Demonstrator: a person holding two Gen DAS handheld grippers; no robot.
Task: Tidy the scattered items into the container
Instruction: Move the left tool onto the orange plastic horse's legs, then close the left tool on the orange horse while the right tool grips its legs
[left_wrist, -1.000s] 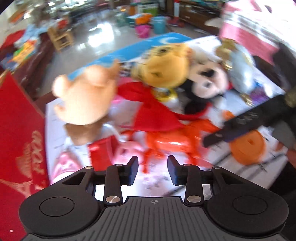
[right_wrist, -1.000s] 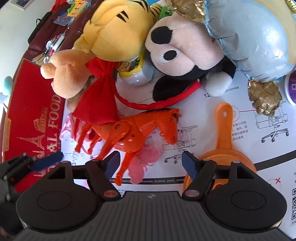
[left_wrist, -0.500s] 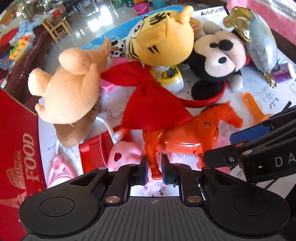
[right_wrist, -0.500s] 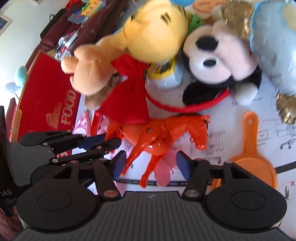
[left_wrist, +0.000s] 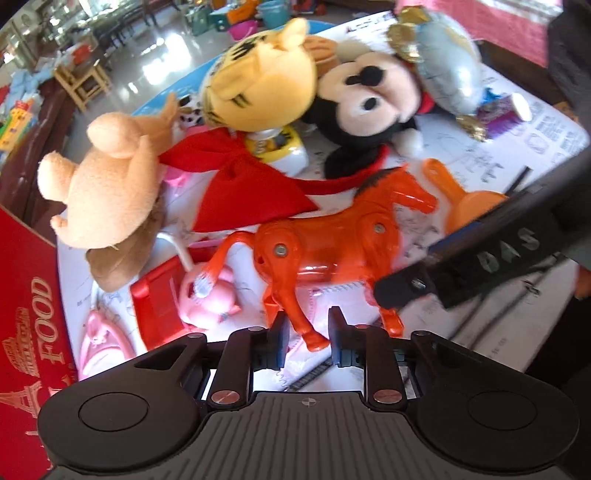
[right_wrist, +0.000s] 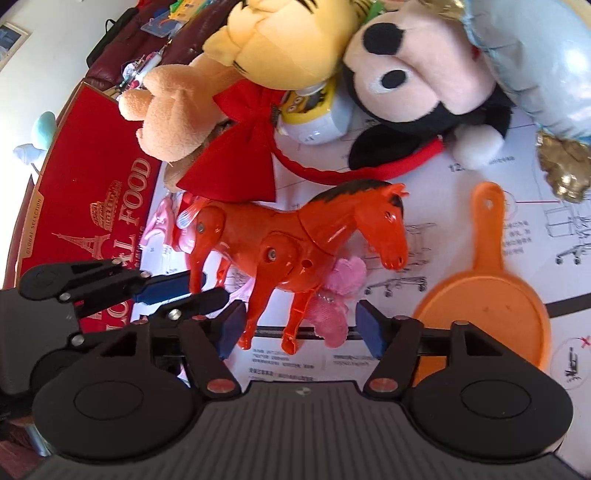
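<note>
An orange plastic horse (left_wrist: 332, 240) (right_wrist: 295, 236) lies on its side on the paper-covered table. My left gripper (left_wrist: 307, 332) (right_wrist: 192, 290) straddles one hind leg; its jaws are opening, a sliver of gap shows beside the leg, and the pads do not press. My right gripper (right_wrist: 301, 321) stands wide around the front legs without touching them, its jaws also opening; its fingers (left_wrist: 461, 266) show in the left wrist view. The red "FOOD" box (left_wrist: 26, 295) (right_wrist: 85, 177) lies at the left.
Behind the horse are a peach plush (left_wrist: 110, 184), a yellow tiger plush (left_wrist: 258, 81), a mouse plush (left_wrist: 369, 96), a red bow (right_wrist: 240, 155) and a foil balloon (right_wrist: 535, 74). An orange toy pan (right_wrist: 487, 295) lies right; a pink toy (right_wrist: 340, 295) sits under the horse.
My left gripper came down onto the horse's hind leg, narrowed its jaws around it, then widened a little. My right gripper slid over to the front legs.
</note>
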